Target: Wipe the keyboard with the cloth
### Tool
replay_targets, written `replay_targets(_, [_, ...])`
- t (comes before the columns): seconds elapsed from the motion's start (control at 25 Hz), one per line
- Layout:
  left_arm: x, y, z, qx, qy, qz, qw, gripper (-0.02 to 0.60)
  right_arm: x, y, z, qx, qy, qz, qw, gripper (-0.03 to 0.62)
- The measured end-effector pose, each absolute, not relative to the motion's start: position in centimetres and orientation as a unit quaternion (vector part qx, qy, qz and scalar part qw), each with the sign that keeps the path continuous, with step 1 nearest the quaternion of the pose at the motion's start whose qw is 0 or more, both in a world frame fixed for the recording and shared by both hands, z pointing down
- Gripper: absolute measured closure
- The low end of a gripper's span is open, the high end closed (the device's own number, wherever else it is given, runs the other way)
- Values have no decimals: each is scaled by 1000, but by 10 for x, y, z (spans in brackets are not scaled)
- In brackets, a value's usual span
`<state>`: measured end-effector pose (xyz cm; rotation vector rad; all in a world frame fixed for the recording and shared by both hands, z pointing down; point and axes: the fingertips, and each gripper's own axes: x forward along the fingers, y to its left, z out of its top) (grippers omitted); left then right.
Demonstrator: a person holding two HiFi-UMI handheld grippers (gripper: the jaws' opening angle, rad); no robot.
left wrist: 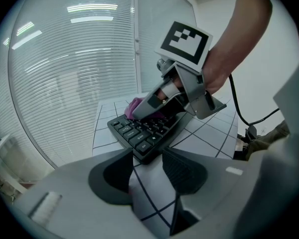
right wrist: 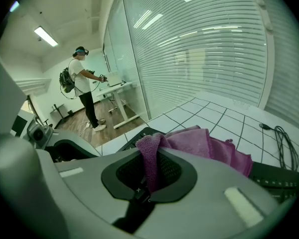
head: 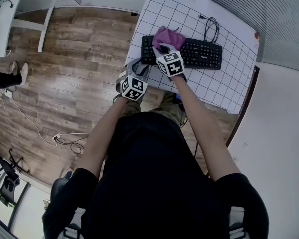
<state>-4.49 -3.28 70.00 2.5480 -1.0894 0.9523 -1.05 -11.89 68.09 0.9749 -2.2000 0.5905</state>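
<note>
A black keyboard (head: 199, 54) lies across the white gridded table (head: 224, 83). A purple cloth (head: 168, 36) rests on the keyboard's left end. My right gripper (head: 162, 47) is shut on that cloth. In the right gripper view a fold of the cloth (right wrist: 199, 142) is pinched between the pads, and the keyboard (right wrist: 276, 180) shows below it. My left gripper (head: 139, 67) hovers at the table's near left edge, just short of the keyboard (left wrist: 139, 133), open with only bare table between its fingers. From the left gripper view I see the right gripper (left wrist: 182, 91) pressing the cloth (left wrist: 135, 106) onto the keys.
The keyboard's coiled black cable (head: 212, 29) lies on the table behind it. Wooden floor (head: 65, 59) lies left of the table. Beyond a glass wall with blinds, a person (right wrist: 82, 83) stands by a desk (right wrist: 117, 88).
</note>
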Motion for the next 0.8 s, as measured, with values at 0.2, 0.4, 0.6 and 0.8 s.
replay_targets(0.2, [-45,-33,700,864,-371,325,99,423,-21,-118,681,362,-843,229,325,554])
replay_targets(0.4, [-44,-33,699,865,-371,324,96,420,-37,-115,681,346,-848,223,333,554])
replay_targets(0.6, [-44,-33,700,865,-371,324,95,420,-41,-115,682,340,-849,231,333,554])
replay_targets(0.8, [-44,-33,699,865,-370,323,98,421,-52,-115,682,336,-850,239,329,554])
